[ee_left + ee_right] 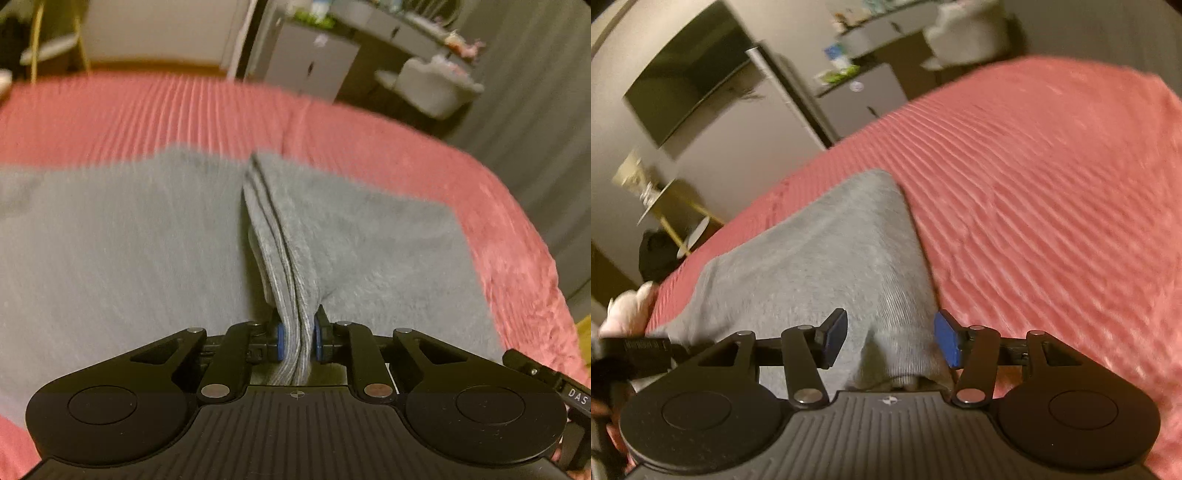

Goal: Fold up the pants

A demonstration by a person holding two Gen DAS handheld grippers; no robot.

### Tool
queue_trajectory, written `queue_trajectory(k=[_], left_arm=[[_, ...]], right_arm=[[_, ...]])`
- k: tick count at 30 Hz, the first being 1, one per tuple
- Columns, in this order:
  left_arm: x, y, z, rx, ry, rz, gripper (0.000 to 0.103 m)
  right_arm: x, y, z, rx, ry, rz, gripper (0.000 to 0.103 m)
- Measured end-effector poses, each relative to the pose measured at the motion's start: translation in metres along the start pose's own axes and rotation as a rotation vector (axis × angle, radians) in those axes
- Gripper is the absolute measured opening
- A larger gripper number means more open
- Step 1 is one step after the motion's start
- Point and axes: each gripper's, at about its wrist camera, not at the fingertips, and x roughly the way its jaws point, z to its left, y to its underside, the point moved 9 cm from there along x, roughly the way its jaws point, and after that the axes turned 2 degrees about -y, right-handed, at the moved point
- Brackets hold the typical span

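The pink ribbed bedcover (147, 114) fills the upper half of the left wrist view and most of the right side of the right wrist view; it is the working surface and looks soft, so I judge it will give no firm edge to crease against. The grey pants (110, 240) lie spread across the middle of the left view, and in the right view they run from lower centre up to a point at mid-frame. A ridge of gathered layers (280, 236) rises at centre, drawn up from the flat cloth. My left gripper (297, 339) is clenched on that ridge at bottom centre, blue pads pressing several thicknesses. My right gripper (890, 339) stands released at bottom centre of its view, pads apart over the fabric and pinching nothing. To do this step well I should take a matching bite with the right, then carry both edges over level so the fold lands square.
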Motion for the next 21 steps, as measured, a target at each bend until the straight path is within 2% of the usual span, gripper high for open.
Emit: queue_trajectory(k=[1,3,5,6,7,9,10,12,14,15,17,19,21], left_arm=[[-0.001,0.0,0.003,-0.006,-0.013,0.009,0.017],[0.007,0.007,0.014,-0.034,-0.039,0.056,0.018],[0.019,0.022,0.029,-0.047,-0.102,0.089,0.018],[0.022,0.028,0.033,-0.037,-0.109,0.085,0.024],[0.02,0.03,0.034,-0.031,-0.105,0.058,0.034],[0.012,0.033,0.038,-0.044,-0.124,0.019,0.049],[0.008,0.034,0.04,-0.057,-0.122,0.004,0.054],[0.001,0.035,0.047,-0.098,-0.114,-0.018,0.056],[-0.005,0.029,0.055,-0.133,-0.117,-0.044,0.055],[-0.009,0.025,0.056,-0.137,-0.132,-0.065,0.054],[-0.016,0.017,0.058,-0.121,-0.153,-0.107,0.054],[-0.018,0.012,0.059,-0.094,-0.172,-0.126,0.055],[-0.013,0.005,0.055,-0.078,-0.174,-0.116,0.056]], right_arm=[[0.0,0.0,0.004,-0.025,0.002,-0.002,0.062],[0.009,0.001,0.007,-0.074,0.053,0.042,0.065],[0.028,0.011,0.002,-0.096,0.125,0.168,0.065],[0.035,0.015,0.0,-0.095,0.154,0.218,0.065],[0.038,0.016,0.0,-0.089,0.159,0.23,0.065],[0.033,0.012,0.003,-0.095,0.138,0.191,0.065],[0.028,0.01,0.004,-0.094,0.123,0.166,0.065],[0.016,0.005,0.005,-0.075,0.088,0.113,0.064],[0.006,-0.004,0.011,-0.07,0.07,0.045,0.052],[0.003,-0.007,0.014,-0.085,0.062,0.024,0.043],[0.003,-0.009,0.022,-0.114,0.055,-0.008,0.038],[0.013,-0.005,0.028,-0.136,0.055,0.016,0.038],[0.036,0.008,0.021,-0.153,0.118,0.125,0.038]])
